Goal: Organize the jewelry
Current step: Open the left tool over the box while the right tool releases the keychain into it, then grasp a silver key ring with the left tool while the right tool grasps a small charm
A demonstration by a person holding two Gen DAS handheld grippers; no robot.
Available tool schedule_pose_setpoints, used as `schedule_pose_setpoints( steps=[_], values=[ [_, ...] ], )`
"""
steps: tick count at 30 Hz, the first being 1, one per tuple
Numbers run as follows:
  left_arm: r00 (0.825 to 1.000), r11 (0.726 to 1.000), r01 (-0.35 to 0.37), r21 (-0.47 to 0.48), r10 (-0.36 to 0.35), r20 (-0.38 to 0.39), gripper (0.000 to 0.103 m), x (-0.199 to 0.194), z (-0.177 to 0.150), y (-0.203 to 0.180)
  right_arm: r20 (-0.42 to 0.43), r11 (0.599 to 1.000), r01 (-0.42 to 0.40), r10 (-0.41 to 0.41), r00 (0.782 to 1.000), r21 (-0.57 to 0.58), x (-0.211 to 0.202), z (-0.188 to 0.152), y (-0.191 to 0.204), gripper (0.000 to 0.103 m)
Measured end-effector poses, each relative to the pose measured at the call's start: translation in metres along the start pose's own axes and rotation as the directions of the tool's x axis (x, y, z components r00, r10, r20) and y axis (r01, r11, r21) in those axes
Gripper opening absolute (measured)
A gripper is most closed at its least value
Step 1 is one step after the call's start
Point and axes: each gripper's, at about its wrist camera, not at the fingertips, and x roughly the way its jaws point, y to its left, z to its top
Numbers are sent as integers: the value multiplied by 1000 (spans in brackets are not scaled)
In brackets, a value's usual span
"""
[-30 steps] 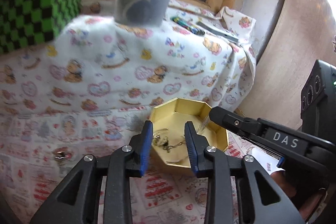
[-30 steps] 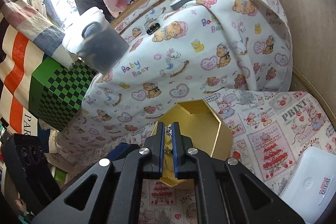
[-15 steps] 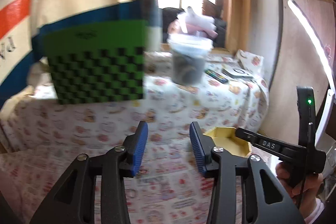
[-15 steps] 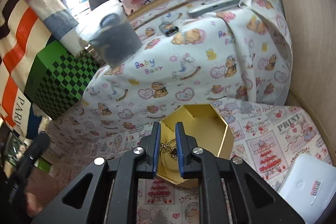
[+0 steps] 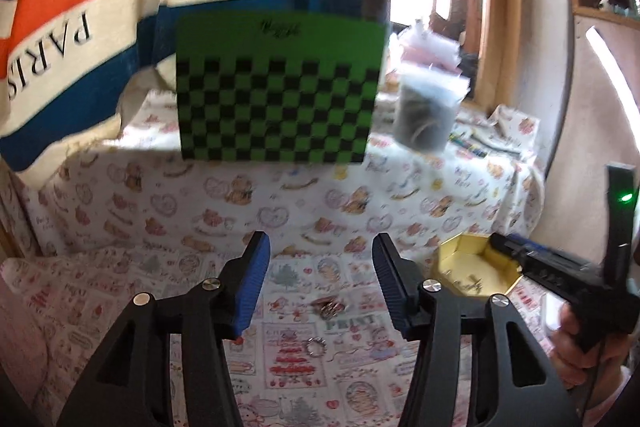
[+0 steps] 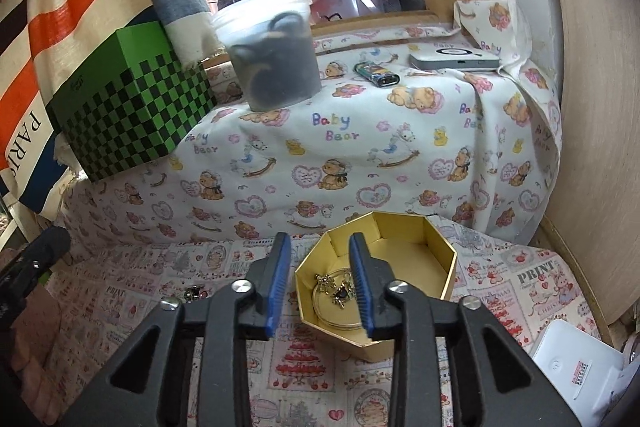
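While both jaws are opening on nothing, the right tool (image 6: 320, 279) hangs over the gold box (image 6: 436, 267); the left tool (image 5: 320, 283) hangs over loose rings (image 5: 316, 347).

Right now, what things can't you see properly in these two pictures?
- Left wrist view: two small metal trinkets on the patterned cloth, a ring-shaped piece and a darker clump, too blurred to identify.
- Right wrist view: tangled jewelry in the gold hexagonal box, partly hidden by a blue finger.
- Right wrist view: dark contents of the cloudy plastic tub, unclear.
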Motion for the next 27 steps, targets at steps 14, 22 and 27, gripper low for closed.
schedule_pose_setpoints(
  steps=[14,22,27],
  values=[
    [992,996,-94,-6,93,-82,55,18,-27,9,-20,998,15,-16,1000,-64,11,-12,17,35],
    [990,996,-61,-62,53,-132,55,25,-30,15,1,997,5,-5,1000,-79,5,-10,20,35],
    [990,997,-70,-42,65,-125,55,25,-31,12,9,997,11,-11,1000,-80,6,-13,21,35]
  ],
)
